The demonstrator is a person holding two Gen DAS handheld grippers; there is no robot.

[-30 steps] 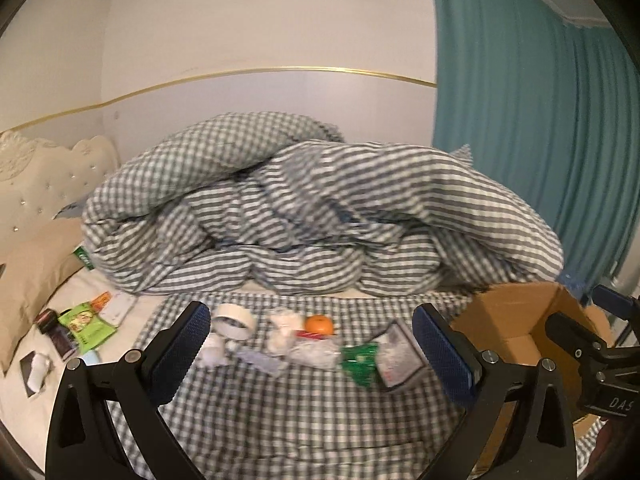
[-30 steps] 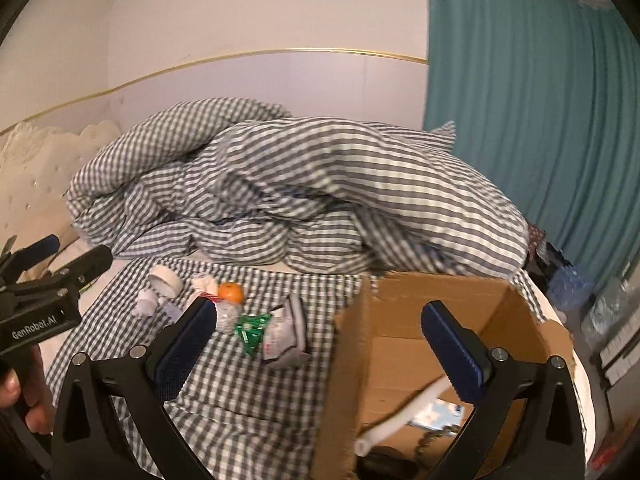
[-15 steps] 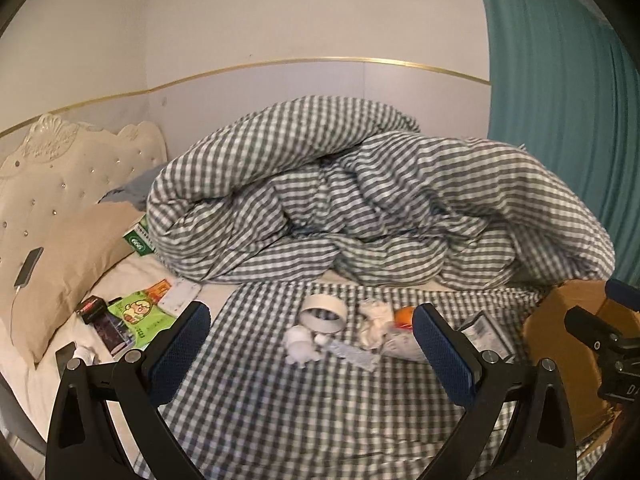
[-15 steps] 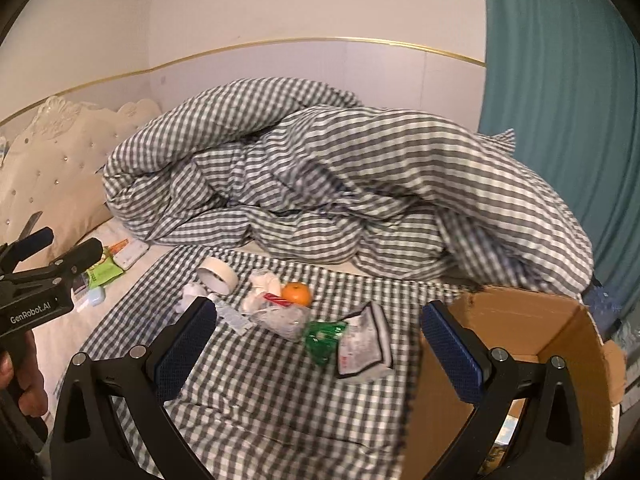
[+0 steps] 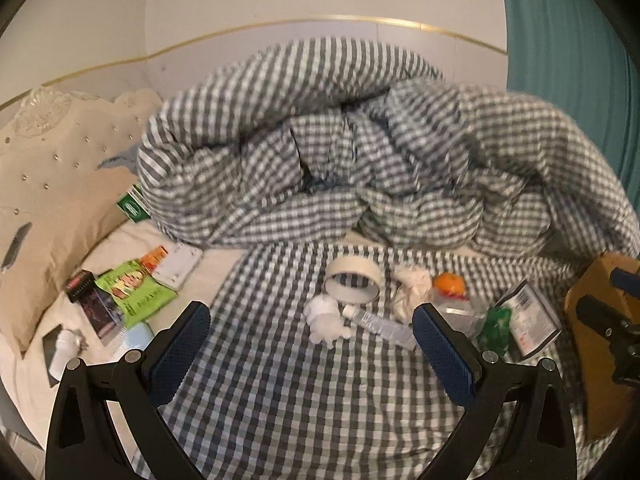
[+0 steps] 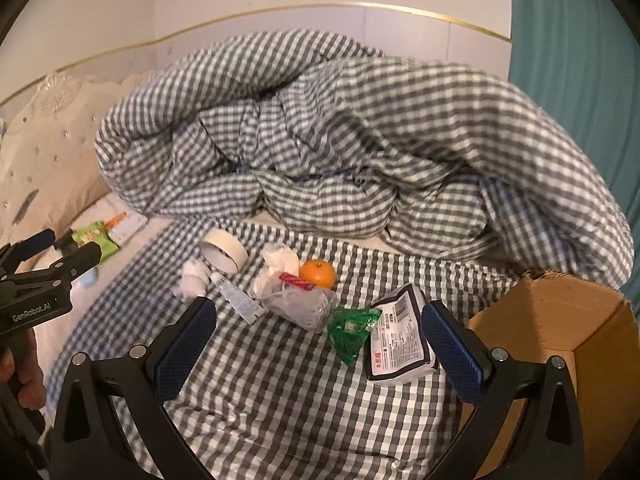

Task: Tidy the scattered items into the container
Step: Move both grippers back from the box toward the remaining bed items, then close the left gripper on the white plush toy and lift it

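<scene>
a: both tools? left gripper (image 5: 310, 342) and right gripper (image 6: 319, 340) spread wide, empty.
b: items: tape roll (image 6: 224, 250), orange (image 6: 317, 273), green packet (image 6: 349, 328), white pouch (image 6: 400, 340), clustered on checked sheet (image 6: 280, 392). brown cardboard box (image 6: 576, 340) at right.

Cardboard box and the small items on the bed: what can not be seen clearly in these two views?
- Cardboard box: its inside is hidden by its own wall in the right wrist view and cut off by the edge in the left wrist view.
- Green box: mostly under the checked duvet in the left wrist view.
- White packet: its print is too small to read.
</scene>
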